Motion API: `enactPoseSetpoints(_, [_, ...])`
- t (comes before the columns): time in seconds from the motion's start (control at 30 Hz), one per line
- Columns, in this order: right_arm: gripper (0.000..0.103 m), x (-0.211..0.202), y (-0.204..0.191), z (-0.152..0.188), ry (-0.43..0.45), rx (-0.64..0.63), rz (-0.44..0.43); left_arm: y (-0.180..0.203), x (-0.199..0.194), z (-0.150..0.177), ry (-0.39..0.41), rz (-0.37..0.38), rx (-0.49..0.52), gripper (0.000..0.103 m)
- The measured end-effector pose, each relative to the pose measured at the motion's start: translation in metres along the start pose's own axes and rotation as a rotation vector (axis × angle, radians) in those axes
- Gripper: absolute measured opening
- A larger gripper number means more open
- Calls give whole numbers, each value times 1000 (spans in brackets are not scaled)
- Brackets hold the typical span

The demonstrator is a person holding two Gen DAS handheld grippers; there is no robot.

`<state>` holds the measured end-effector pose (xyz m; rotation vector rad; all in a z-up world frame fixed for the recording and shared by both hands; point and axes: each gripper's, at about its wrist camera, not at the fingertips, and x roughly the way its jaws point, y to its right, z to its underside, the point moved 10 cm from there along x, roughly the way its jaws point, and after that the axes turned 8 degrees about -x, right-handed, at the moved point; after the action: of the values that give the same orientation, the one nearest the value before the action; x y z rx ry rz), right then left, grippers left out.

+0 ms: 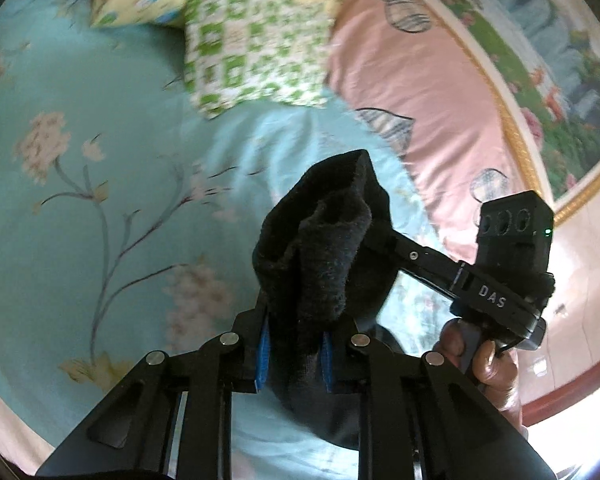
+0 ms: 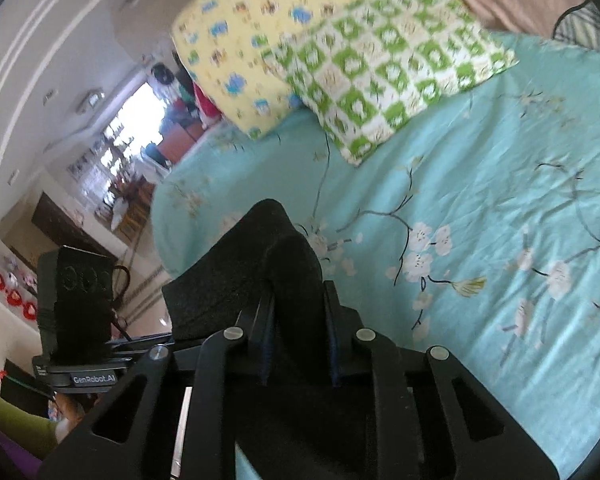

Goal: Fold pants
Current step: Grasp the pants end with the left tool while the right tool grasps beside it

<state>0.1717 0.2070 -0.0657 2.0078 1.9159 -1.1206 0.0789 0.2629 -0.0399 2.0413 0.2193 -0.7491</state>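
Jaws of the left gripper (image 1: 294, 354) and right gripper (image 2: 300, 344), nearly together, each clamp bunched black pants (image 1: 320, 248) at lower centre.

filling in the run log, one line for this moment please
task: fold pants | left gripper: shut on pants | right gripper: shut on pants | bed: two pillows

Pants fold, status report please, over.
Left gripper and right gripper each shut on black fleece pants, bunched above the floral turquoise bedsheet. Green checked pillow ahead.

Both tools: left tool (image 1: 294, 344) and right tool (image 2: 300, 340) clamped, raised.
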Motion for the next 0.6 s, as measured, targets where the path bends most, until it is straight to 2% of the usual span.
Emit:
enactPoseSetpoints(0.33, [21,-88,-10,4,165,53,-2,86,-21,28,-5,92,163,20])
enactPoseSetpoints(0.47, [21,-120,-9,12,229,75,8,117,-24,50,-26,128,228,20])
enactPoseSetpoints(0.6, [21,-149,-5,27,278,84,39,145,-22,75,-46,130,309,20])
